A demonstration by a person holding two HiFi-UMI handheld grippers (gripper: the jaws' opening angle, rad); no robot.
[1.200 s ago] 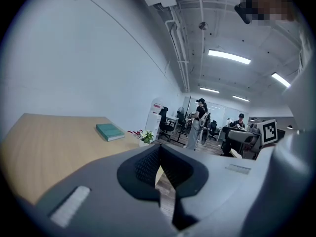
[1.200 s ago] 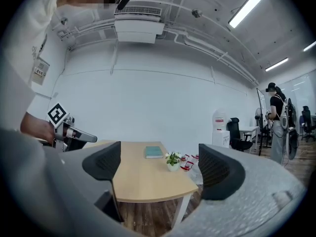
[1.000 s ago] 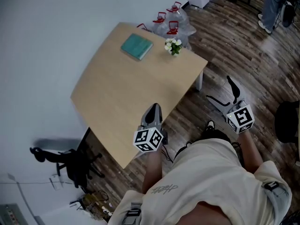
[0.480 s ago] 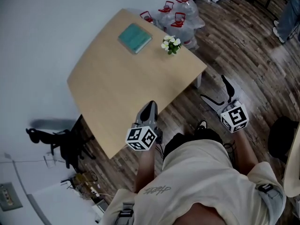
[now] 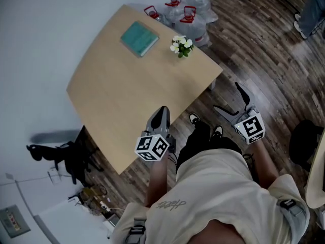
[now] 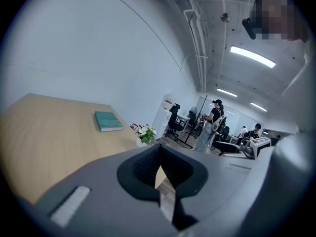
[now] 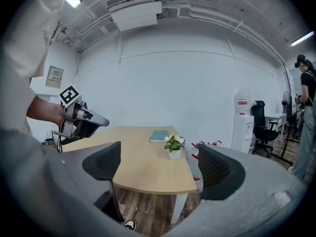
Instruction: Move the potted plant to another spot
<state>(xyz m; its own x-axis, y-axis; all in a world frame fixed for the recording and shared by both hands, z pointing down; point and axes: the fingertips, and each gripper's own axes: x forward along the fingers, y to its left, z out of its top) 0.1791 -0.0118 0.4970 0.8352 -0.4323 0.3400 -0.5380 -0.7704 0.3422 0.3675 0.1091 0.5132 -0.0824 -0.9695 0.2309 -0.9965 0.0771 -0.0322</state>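
Note:
A small potted plant [image 5: 181,46] with white flowers stands near the far right edge of the light wooden table [image 5: 117,100]; it also shows in the left gripper view [image 6: 146,135] and the right gripper view [image 7: 174,146]. My left gripper [image 5: 161,115] hangs over the table's near edge, its jaws shut with nothing between them [image 6: 159,169]. To the right of the table, over the floor, my right gripper [image 5: 228,98] is held open and empty [image 7: 160,164]. Both grippers are far from the plant.
A teal book [image 5: 138,38] lies on the table left of the plant. Water jugs with red handles [image 5: 185,11] sit on the floor behind the table. A black chair [image 5: 66,156] stands at the left. People and office chairs are in the background [image 6: 212,120].
The table and plant have shifted up and left in the head view, and the person's shoes now show between the grippers. Both grippers keep their state.

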